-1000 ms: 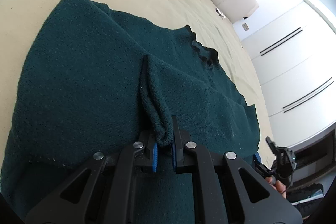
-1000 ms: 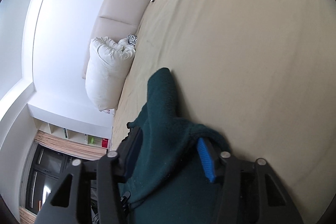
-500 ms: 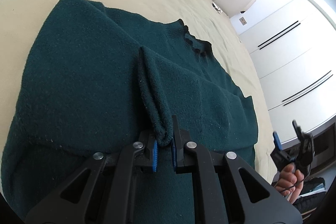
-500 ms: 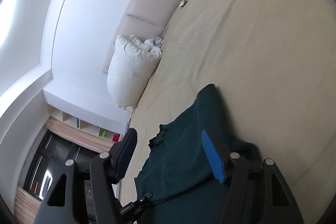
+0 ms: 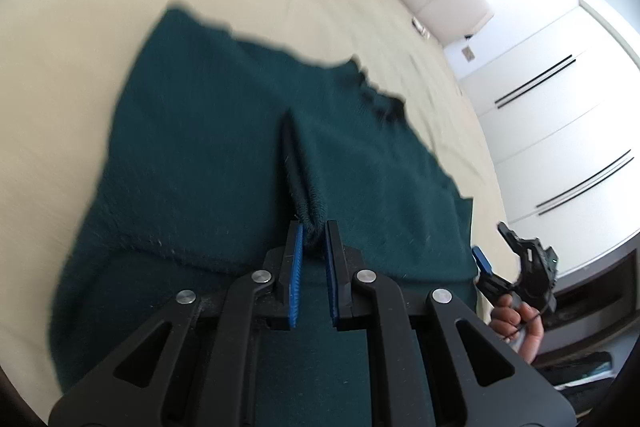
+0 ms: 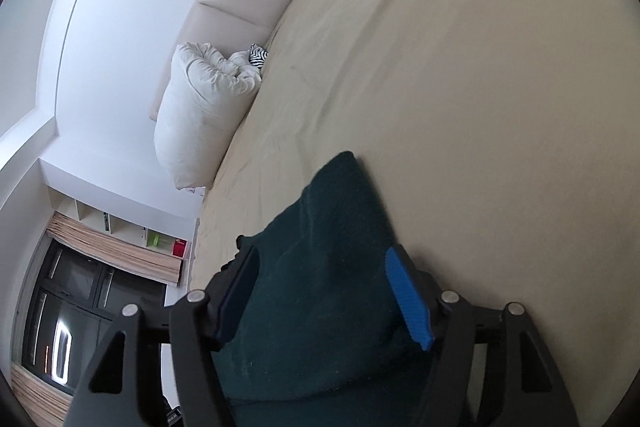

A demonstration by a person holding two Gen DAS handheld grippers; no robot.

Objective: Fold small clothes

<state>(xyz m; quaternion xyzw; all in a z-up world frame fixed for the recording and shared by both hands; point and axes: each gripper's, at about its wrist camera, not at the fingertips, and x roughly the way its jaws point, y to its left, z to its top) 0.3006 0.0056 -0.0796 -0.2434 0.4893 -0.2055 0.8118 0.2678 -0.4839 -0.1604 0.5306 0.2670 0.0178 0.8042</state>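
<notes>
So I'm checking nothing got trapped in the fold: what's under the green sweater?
The green sweater lies on a beige bedsheet, which shows bare around its edges. Whatever is directly beneath it, or between its folded layers, is covered and cannot be seen.

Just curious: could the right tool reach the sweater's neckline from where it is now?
Probably yes. The right tool is open, holding nothing, just above the green sweater, and nothing blocks the neckline.

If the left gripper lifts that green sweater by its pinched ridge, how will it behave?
Probably floppy: the sweater already tents into a soft ridge at the left gripper. Its fuzzy knit likely grips the ribbed fingers. The rest would likely drag across the bed.
</notes>
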